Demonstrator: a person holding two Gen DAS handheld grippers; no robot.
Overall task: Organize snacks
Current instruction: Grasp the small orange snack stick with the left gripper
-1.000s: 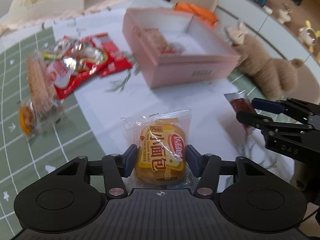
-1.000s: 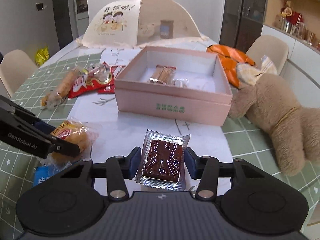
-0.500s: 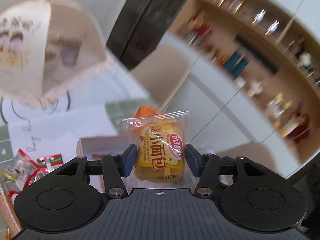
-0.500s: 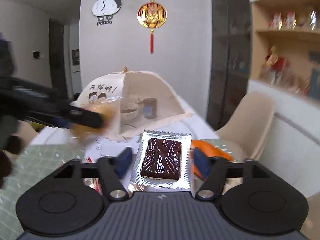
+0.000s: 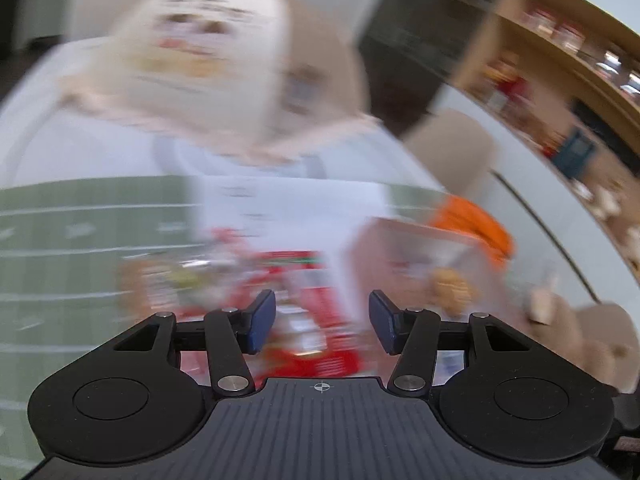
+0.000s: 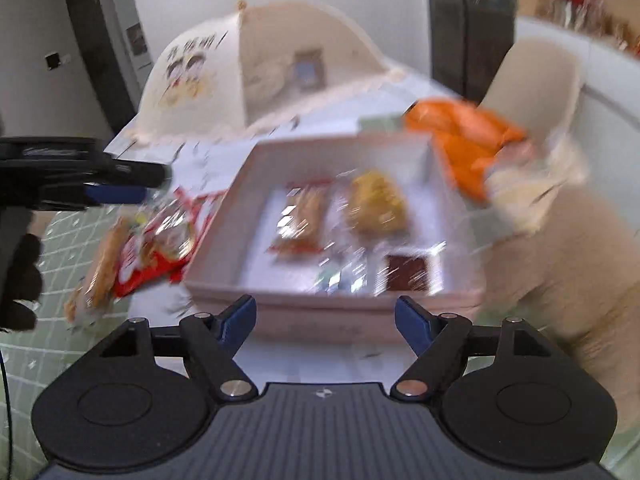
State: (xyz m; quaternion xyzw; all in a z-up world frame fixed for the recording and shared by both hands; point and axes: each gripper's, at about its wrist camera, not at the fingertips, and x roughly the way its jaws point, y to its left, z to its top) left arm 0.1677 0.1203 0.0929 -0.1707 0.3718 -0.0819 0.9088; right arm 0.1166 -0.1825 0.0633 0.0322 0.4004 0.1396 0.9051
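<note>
The pink box (image 6: 436, 304) lies open on the table and holds the yellow bread pack (image 6: 376, 204), the dark brown snack in silver wrap (image 6: 410, 272) and an orange-red pack (image 6: 302, 220). My right gripper (image 6: 325, 320) is open and empty just in front of the box's near wall. My left gripper (image 5: 322, 320) is open and empty above the red snack packs (image 5: 304, 320), left of the box (image 5: 400, 240). The left gripper also shows in the right wrist view (image 6: 112, 184).
Red packs and a long biscuit pack (image 6: 100, 264) lie left of the box. A beige food cover (image 6: 256, 68) stands at the back. An orange bag (image 6: 464, 140) and a tan plush toy (image 6: 560, 264) lie to the right. Both views are blurred.
Both grippers were shut on snacks and raised; now both are open and empty, lower over the table. The bread pack and the brown snack now lie in the box.
</note>
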